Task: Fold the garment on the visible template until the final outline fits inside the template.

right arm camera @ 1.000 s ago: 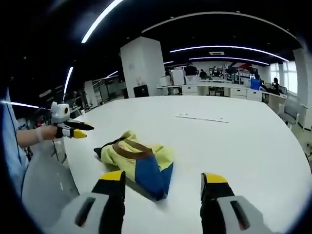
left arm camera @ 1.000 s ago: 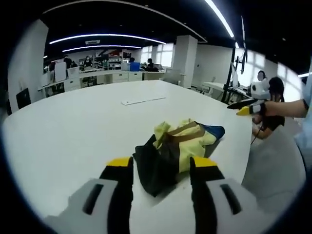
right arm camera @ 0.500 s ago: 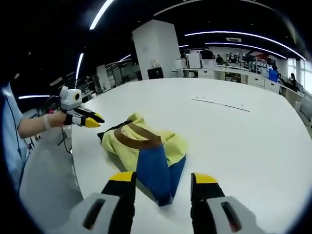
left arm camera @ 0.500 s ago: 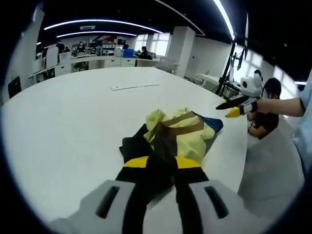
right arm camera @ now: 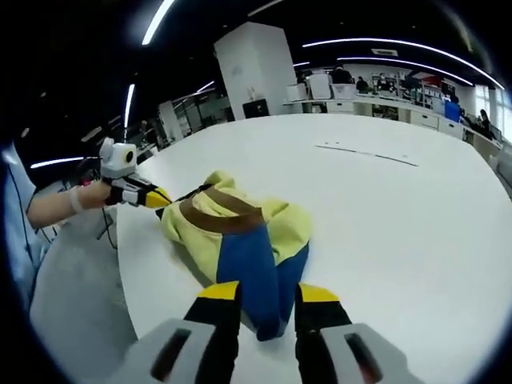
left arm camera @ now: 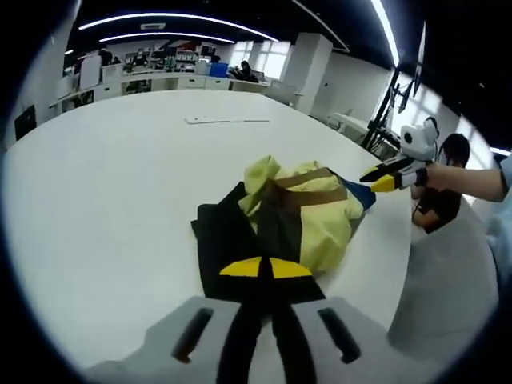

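Over 1 s left gripper (left arm camera: 259,268) jaws closed, pinching garment's (left arm camera: 300,212) black end; right gripper (right arm camera: 269,293) jaws narrowed around the blue end, grip unconfirmed. Folding could begin.

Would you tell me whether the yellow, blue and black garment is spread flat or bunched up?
Bunched up: the yellow, blue and black garment lies in a crumpled heap on the white table, its folds overlapping.

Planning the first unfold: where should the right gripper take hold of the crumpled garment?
Judging by its pose, grip the blue tip of the garment, coming in low over the table from the near edge. It lies flat and free, pointing between the right gripper jaws.
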The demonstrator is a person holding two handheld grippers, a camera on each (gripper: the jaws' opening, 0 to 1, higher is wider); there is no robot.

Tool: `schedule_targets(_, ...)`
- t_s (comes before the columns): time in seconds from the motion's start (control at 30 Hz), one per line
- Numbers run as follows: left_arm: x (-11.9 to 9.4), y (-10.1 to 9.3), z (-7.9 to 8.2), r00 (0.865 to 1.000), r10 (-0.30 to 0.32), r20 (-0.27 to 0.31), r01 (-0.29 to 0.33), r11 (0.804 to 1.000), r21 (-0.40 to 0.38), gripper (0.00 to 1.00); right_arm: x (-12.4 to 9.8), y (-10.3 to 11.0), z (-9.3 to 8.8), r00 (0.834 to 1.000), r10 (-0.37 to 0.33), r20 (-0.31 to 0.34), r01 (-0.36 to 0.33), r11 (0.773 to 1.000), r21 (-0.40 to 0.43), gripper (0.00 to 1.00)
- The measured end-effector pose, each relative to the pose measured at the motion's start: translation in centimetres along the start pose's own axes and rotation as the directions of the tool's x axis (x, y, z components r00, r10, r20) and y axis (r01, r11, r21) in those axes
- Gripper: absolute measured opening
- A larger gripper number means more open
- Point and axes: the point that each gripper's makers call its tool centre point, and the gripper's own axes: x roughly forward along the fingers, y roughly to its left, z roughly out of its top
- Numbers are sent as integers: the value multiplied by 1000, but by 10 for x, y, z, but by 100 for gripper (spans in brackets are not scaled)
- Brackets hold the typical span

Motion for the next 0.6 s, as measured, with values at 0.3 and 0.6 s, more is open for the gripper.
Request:
schedule_targets(0.3, 1, 1, -5, 1000, 19, -21, -19, 1000, -18, 7, 5, 2, -2, 1000, 15, -16, -15, 1000, 5, 17)
schedule_targets(0.6, 5, -3, -9, 1000, 3, -30, -4, 999, -41, 0, 12, -1, -8, 999, 19, -36, -18, 999, 32, 10)
